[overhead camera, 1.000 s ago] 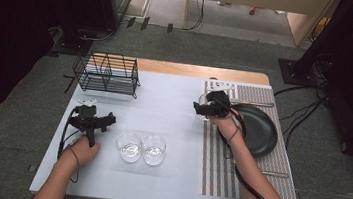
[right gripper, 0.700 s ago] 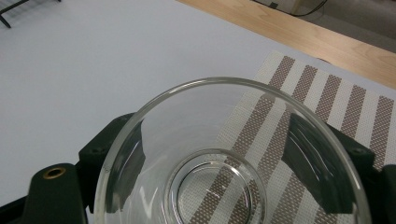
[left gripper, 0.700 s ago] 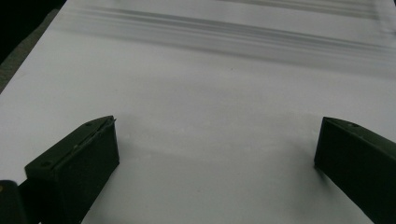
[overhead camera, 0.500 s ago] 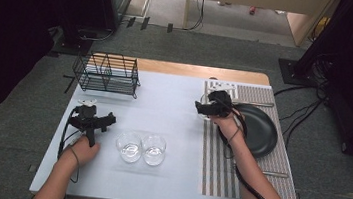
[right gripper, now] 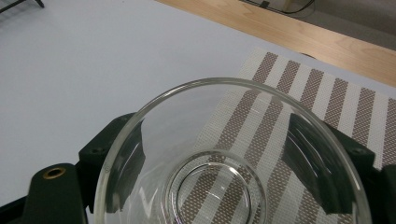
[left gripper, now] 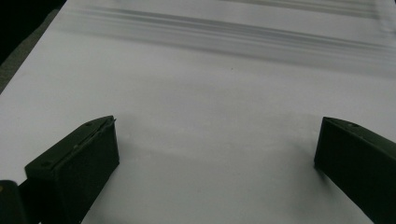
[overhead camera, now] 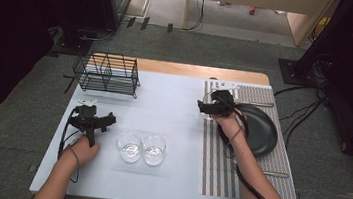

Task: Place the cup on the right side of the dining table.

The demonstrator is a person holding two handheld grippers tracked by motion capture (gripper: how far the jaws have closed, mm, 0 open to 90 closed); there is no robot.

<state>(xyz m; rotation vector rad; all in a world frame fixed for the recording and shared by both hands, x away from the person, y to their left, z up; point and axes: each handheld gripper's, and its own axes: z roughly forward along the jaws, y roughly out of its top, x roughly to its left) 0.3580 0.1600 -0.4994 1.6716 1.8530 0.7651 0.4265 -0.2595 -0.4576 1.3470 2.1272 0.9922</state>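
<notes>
two grippers: right gripper point(right gripper: 224, 182) clamps a clear glass point(right gripper: 229, 154), left gripper point(left gripper: 215, 154) gapes empty; no writing legible.

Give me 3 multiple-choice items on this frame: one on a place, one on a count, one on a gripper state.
1. Where is the wire rack?
A. far left part of the table
B. on the striped mat
C. on the dark plate

2. How many glasses stand side by side on the white table near the person, between the two arms?
A. one
B. two
C. four

3. What is the right gripper doing?
A. open over bare table
B. closed on a glass
C. closed on the plate's rim

Key:
1 A: the high view shows the rack at the table's far left, off the striped mat and away from the dark plate.
2 B: left glass and right glass.
3 B: the right gripper view shows its fingers on either side of a clear held glass.
</notes>
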